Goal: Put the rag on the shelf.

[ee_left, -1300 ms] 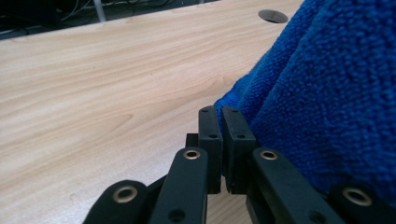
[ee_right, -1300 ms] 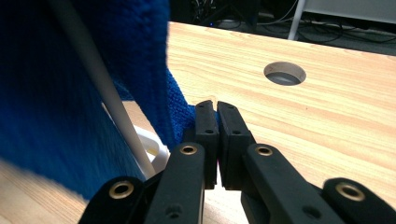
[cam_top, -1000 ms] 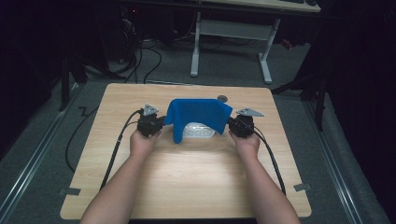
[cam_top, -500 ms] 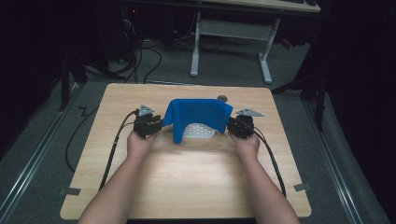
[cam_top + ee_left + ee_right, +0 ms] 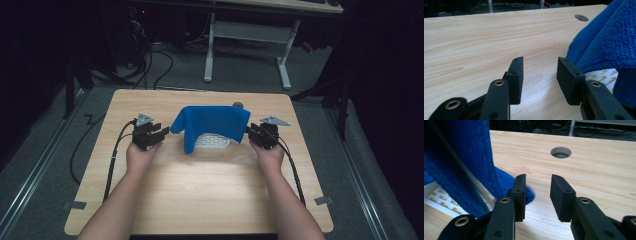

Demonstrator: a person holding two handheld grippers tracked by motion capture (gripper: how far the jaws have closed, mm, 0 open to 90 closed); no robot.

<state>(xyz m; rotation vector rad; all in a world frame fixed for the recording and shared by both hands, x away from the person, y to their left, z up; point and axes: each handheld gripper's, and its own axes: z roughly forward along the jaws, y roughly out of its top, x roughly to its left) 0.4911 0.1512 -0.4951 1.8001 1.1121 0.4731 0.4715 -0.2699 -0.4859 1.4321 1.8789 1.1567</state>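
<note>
Now both grippers stand released beside a blue towel (image 5: 212,125) that lies draped over a white slotted basket (image 5: 214,141) near the middle of the wooden table (image 5: 200,195). Just left of the cloth, the left gripper (image 5: 159,134) has just been opening its jaws, and nothing lies between them; in the left gripper view the towel (image 5: 606,40) sits just beside the right jaw. Close against the cloth's other edge, the right gripper (image 5: 253,132) has likewise just been opening, its gap empty over bare wood, with the towel (image 5: 461,162) hanging beside its left jaw.
</note>
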